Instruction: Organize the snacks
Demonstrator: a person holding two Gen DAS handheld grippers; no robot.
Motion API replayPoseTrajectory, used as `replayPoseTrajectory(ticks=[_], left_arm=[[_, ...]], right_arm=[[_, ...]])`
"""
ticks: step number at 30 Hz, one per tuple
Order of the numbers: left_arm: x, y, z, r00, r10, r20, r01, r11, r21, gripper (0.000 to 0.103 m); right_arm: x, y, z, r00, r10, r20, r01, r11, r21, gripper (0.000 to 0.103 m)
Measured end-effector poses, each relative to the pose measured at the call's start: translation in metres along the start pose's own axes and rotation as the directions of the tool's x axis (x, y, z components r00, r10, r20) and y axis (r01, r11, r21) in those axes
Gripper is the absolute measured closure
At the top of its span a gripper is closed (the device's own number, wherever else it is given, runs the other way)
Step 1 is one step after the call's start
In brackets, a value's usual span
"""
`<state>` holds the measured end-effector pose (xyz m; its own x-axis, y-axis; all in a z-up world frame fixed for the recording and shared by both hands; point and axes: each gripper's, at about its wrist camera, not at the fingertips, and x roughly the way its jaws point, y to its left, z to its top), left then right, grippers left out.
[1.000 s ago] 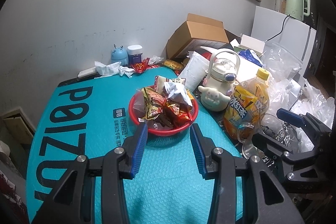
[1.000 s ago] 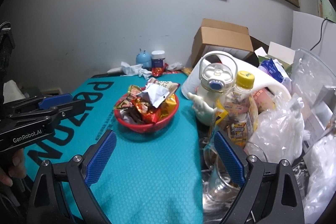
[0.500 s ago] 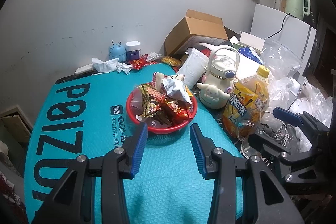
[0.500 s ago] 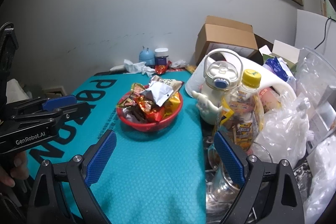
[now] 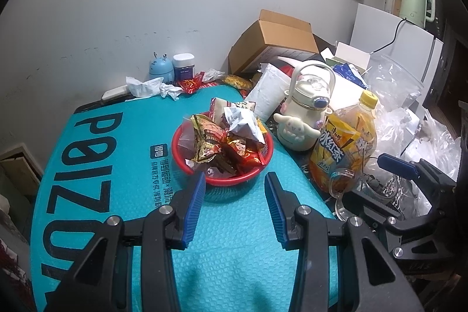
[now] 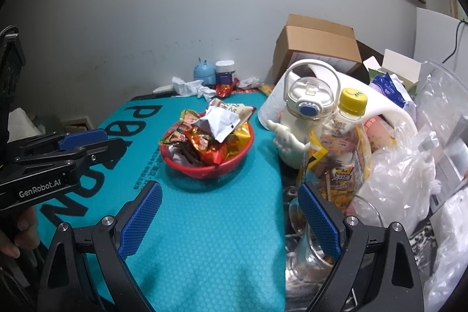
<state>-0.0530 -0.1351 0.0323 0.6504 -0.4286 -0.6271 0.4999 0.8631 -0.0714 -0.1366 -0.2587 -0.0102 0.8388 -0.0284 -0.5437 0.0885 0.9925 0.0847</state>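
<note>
Red basket (image 5: pixel 223 180) heaped with snack packets (image 5: pixel 225 136), mid-bench on teal mat (image 5: pixel 117 165) printed "POIZON". Most snacks seemingly gathered; red wrapper (image 5: pixel 190 83) loose at far edge, likely left to collect. Beyond, toward right edge: cartoon flask (image 5: pixel 304 119), tea bottle (image 5: pixel 345 145). Left gripper (image 5: pixel 235 196) partly apart, empty, "GenRobot.AI" on body. Right gripper (image 6: pixel 231 217) wide apart, empty.

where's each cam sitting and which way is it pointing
Left wrist: on the left hand-held gripper, angled down at the red basket; the right hand-held gripper shows at right.
Right wrist: on the right hand-held gripper, facing the mat's right edge; the left gripper and a hand show at left.
Shared: basket, yellow-capped bottle.
</note>
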Motion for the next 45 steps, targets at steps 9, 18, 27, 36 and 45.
replayPoseTrajectory(ticks=[9, 18, 27, 36, 45], left_arm=[[0.004, -0.004, 0.002, 1.0, 0.004, -0.007, -0.004, 1.0, 0.002, 0.062], [0.005, -0.006, 0.002, 1.0, 0.012, -0.007, -0.012, 1.0, 0.01, 0.062], [0.002, -0.004, 0.002, 1.0, 0.022, 0.001, -0.022, 1.0, -0.004, 0.062], [0.002, -0.004, 0.002, 1.0, 0.027, 0.001, -0.027, 1.0, 0.002, 0.062], [0.005, -0.004, 0.0, 1.0, 0.023, -0.014, -0.023, 1.0, 0.003, 0.062]], right_arm=[[0.005, -0.003, 0.001, 1.0, 0.003, -0.014, -0.003, 1.0, -0.001, 0.008], [0.007, -0.005, 0.0, 1.0, 0.009, -0.021, -0.009, 1.0, 0.004, 0.008], [0.012, -0.006, 0.0, 0.999, 0.014, -0.032, -0.014, 1.0, 0.004, 0.008], [0.011, -0.004, -0.001, 0.999, 0.01, -0.032, -0.01, 1.0, 0.001, 0.008], [0.011, -0.004, -0.002, 0.999, 0.001, -0.037, -0.001, 1.0, 0.002, 0.008]])
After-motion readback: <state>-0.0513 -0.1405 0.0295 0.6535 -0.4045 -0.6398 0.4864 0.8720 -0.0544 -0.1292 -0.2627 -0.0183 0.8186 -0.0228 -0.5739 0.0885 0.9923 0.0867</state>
